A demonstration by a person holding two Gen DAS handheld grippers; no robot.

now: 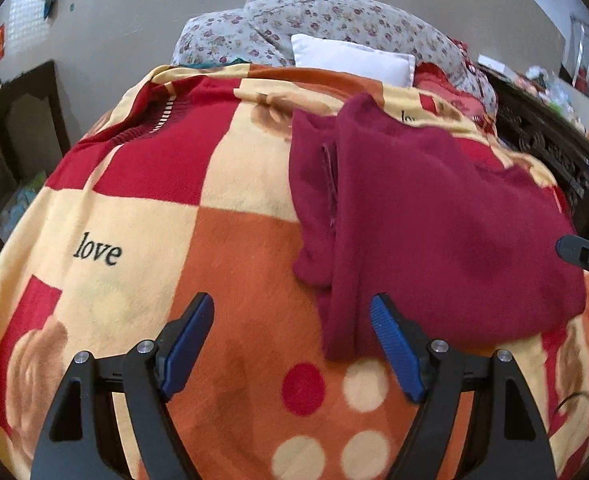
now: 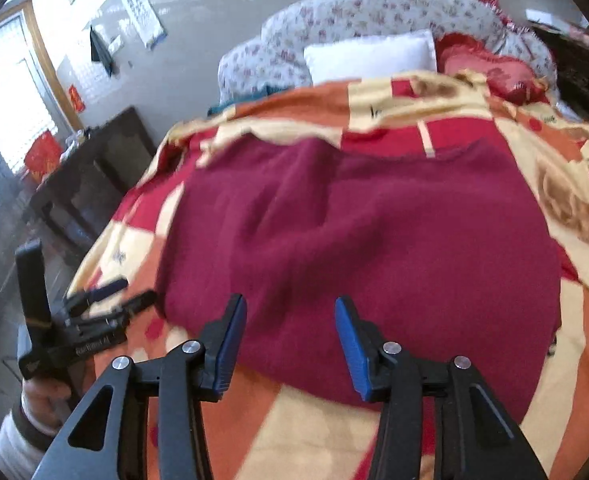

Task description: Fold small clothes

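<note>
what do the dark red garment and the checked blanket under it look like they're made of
Dark red garment: looks like soft fleece or brushed knit, with a matte, fuzzy nap and no sheen. Checked blanket: likely plush synthetic fleece, its short pile showing a printed pattern and the word "love". Neither fibre can be confirmed.

**A bedroom in a home**

A bed fills both views, covered by a fleece blanket [image 1: 222, 184] checked in red, orange and cream, with the word "love" printed on it. At its head lie a white pillow [image 1: 354, 60] and a flowered quilt [image 2: 374, 12]. Dark wooden furniture [image 2: 90, 176] stands beside the bed. Papers [image 2: 142, 14] hang on the plain wall, and daylight enters through a window [image 2: 6, 92] with a wooden frame.
</note>
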